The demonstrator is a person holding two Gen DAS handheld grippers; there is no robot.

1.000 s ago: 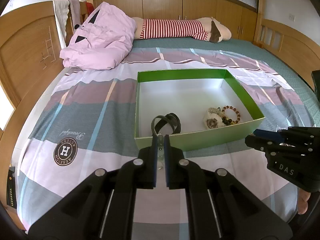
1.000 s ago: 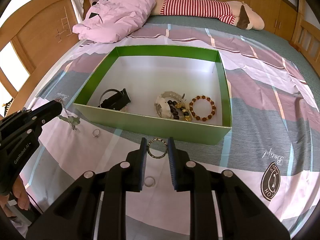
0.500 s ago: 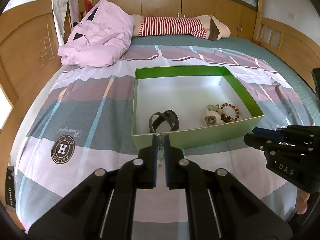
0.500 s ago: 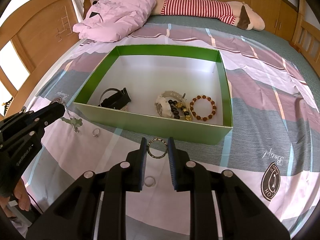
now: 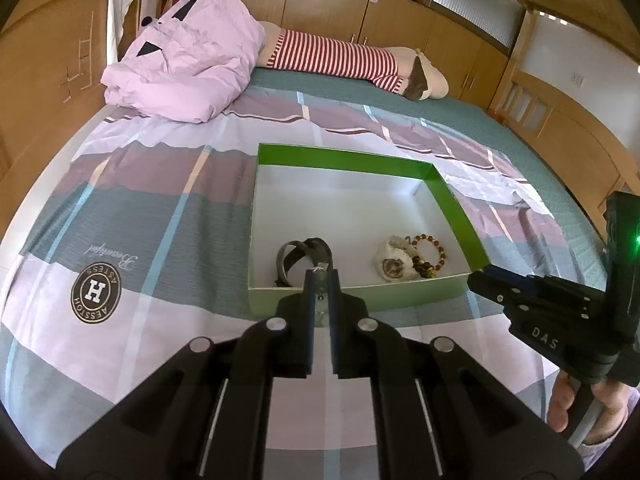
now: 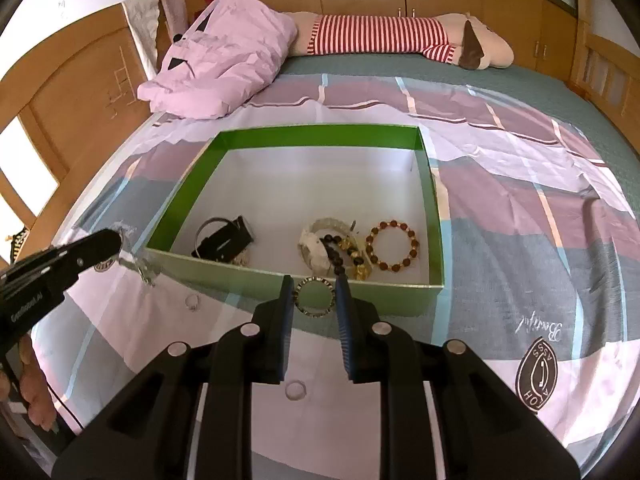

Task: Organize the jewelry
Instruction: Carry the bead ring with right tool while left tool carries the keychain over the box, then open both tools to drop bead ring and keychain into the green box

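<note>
A green box (image 5: pixel 460 208) with a white floor sits on the bed. Inside lie a black strap watch (image 5: pixel 304 254), a white bracelet (image 5: pixel 394 266) and a brown bead bracelet (image 6: pixel 392 250). My left gripper (image 5: pixel 320 277) is shut on a thin silver necklace (image 6: pixel 140 266), which dangles by the box's near left corner. My right gripper (image 6: pixel 314 285) is shut on a dark patterned bangle (image 6: pixel 314 294) just before the box's near wall (image 6: pixel 380 300). The left gripper (image 6: pixel 80 256) shows at the left of the right wrist view, the right gripper (image 5: pixel 520 296) at the right of the left one.
A small silver ring (image 6: pixel 192 302) and a clear ring (image 6: pixel 296 390) lie on the striped sheet before the box. A pink quilt (image 5: pixel 188 68) and a striped plush (image 5: pixel 340 56) lie at the far end. Wooden bed rails stand on both sides.
Both grippers have edged closer to the box's near wall, each still holding its piece. The necklace now hangs nearer the box's left corner.
</note>
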